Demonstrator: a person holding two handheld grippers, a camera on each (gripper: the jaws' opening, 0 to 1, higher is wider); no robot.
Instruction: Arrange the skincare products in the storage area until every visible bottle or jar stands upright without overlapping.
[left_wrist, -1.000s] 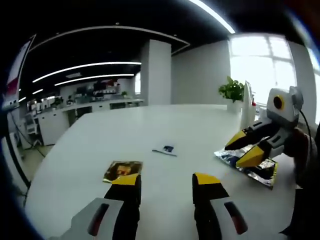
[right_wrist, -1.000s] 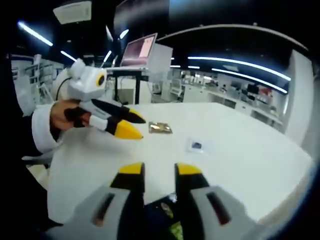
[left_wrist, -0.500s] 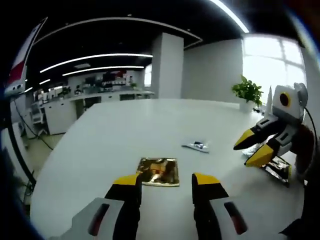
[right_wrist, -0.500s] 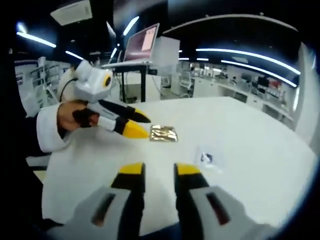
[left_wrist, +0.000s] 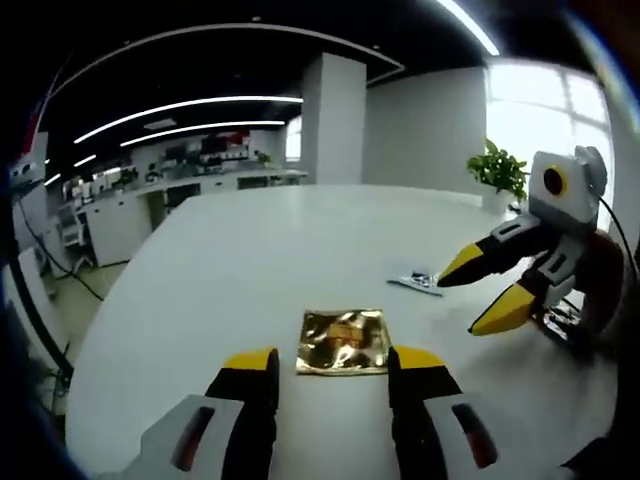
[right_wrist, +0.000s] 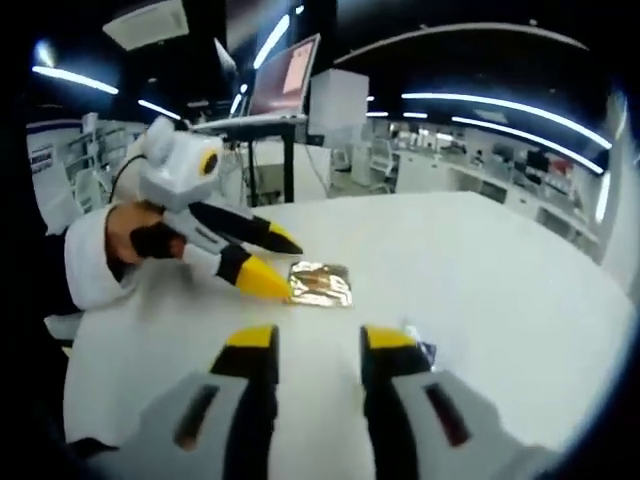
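A gold foil sachet (left_wrist: 343, 340) lies flat on the white table (left_wrist: 230, 270), just beyond my left gripper (left_wrist: 335, 362), which is open with nothing between its jaws. In the right gripper view the same gold sachet (right_wrist: 320, 283) lies by the lower fingertip of the left gripper (right_wrist: 283, 268). A small blue-and-white sachet (left_wrist: 415, 280) sits at the upper tip of my right gripper (left_wrist: 463, 303), which is open. My right gripper (right_wrist: 320, 340) hangs over the table, and the small sachet (right_wrist: 421, 352) peeks out beside its right jaw.
A silvery packet (left_wrist: 562, 322) lies at the table's right edge, mostly hidden behind the right gripper. A potted plant (left_wrist: 497, 170) stands at the far corner. A hand in a white sleeve (right_wrist: 95, 255) holds the left gripper. A laptop on a stand (right_wrist: 285, 92) is behind the table.
Both views have closed in on the table: the gold sachet now lies right ahead of my left jaws. My right gripper has come over to the small sachet, its jaws slightly wider.
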